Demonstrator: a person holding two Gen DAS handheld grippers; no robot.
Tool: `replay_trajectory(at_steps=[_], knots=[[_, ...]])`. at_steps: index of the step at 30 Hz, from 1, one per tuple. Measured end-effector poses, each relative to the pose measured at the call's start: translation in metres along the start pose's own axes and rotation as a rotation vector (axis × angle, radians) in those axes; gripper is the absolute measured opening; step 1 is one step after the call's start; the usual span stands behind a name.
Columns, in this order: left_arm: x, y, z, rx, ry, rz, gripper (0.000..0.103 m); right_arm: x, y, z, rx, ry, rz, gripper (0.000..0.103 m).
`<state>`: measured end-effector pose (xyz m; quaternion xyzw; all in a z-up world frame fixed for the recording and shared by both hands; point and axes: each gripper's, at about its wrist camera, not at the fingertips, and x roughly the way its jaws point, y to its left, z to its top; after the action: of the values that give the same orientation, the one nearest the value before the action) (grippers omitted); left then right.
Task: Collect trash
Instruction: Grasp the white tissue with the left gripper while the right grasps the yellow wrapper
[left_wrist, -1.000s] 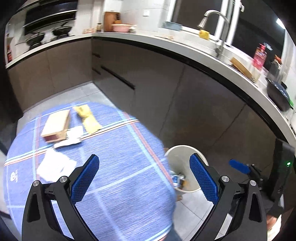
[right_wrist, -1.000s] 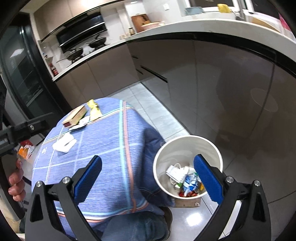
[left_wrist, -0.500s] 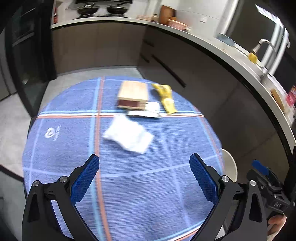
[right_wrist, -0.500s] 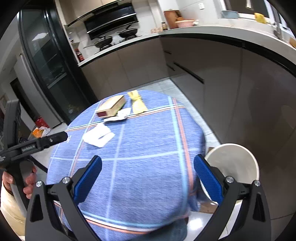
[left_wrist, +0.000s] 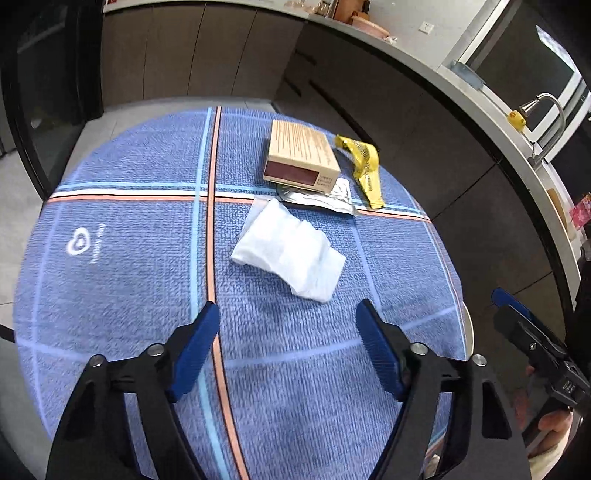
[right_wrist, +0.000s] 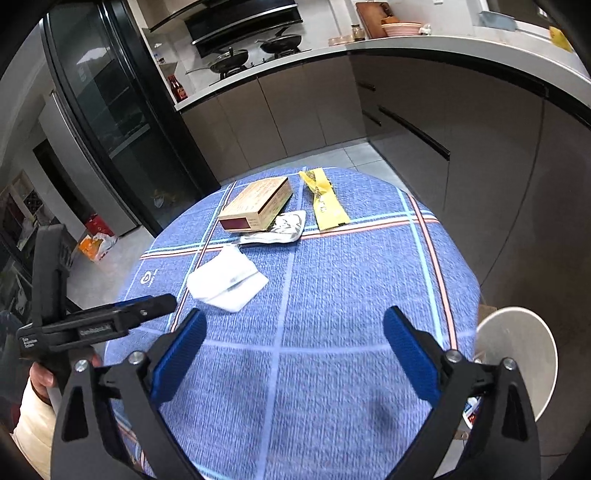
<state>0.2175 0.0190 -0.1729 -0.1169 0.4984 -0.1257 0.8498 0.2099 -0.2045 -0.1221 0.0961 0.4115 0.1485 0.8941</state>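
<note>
On the round table with a blue checked cloth (left_wrist: 110, 295) lie a crumpled white tissue (left_wrist: 290, 254) (right_wrist: 225, 278), a tan cardboard box (left_wrist: 301, 157) (right_wrist: 256, 208), a silver foil wrapper (left_wrist: 325, 195) (right_wrist: 279, 230) and a yellow wrapper (left_wrist: 365, 170) (right_wrist: 325, 201). My left gripper (left_wrist: 288, 325) is open and empty, just short of the tissue. My right gripper (right_wrist: 295, 332) is open and empty above the cloth's near part. A white trash bin (right_wrist: 517, 354) stands on the floor at the table's right edge.
Dark kitchen cabinets under a grey countertop (right_wrist: 461, 48) curve behind and to the right of the table. A black fridge (right_wrist: 110, 110) stands at the left. A stove with pans (right_wrist: 251, 55) is at the back. An orange bag (right_wrist: 96, 240) lies on the floor.
Both grippers have swung away from the bin and up over the table. The left one has closed in on the tissue. Both stay open and empty.
</note>
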Motion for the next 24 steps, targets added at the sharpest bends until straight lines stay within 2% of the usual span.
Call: replay_trajectory(at_steps=[3, 4, 8, 10, 16, 18, 21, 24], knots=[[0.014, 0.001, 0.009, -0.009, 0.022, -0.018, 0.061, 0.017, 0.001, 0.009, -0.008, 0.017, -0.003, 0.089], [0.017, 0.001, 0.011, -0.011, 0.026, -0.017, 0.060, 0.021, 0.002, 0.012, -0.011, 0.021, -0.006, 0.085], [0.029, 0.002, 0.021, -0.014, 0.037, -0.020, 0.059, 0.042, 0.000, 0.024, -0.025, 0.037, -0.025, 0.080], [0.035, 0.001, 0.025, -0.009, 0.046, -0.024, 0.054, 0.053, -0.004, 0.031, -0.023, 0.048, -0.026, 0.075], [0.048, -0.001, 0.032, 0.007, 0.058, -0.020, 0.048, 0.087, -0.014, 0.053, -0.032, 0.069, -0.044, 0.069], [0.051, -0.002, 0.035, 0.016, 0.062, -0.021, 0.041, 0.100, -0.018, 0.061, -0.033, 0.075, -0.048, 0.067], [0.055, -0.003, 0.038, 0.029, 0.064, -0.022, 0.036, 0.117, -0.021, 0.071, -0.027, 0.079, -0.048, 0.067], [0.056, -0.006, 0.041, 0.057, 0.057, -0.018, 0.036, 0.132, -0.023, 0.081, -0.017, 0.076, -0.047, 0.067]])
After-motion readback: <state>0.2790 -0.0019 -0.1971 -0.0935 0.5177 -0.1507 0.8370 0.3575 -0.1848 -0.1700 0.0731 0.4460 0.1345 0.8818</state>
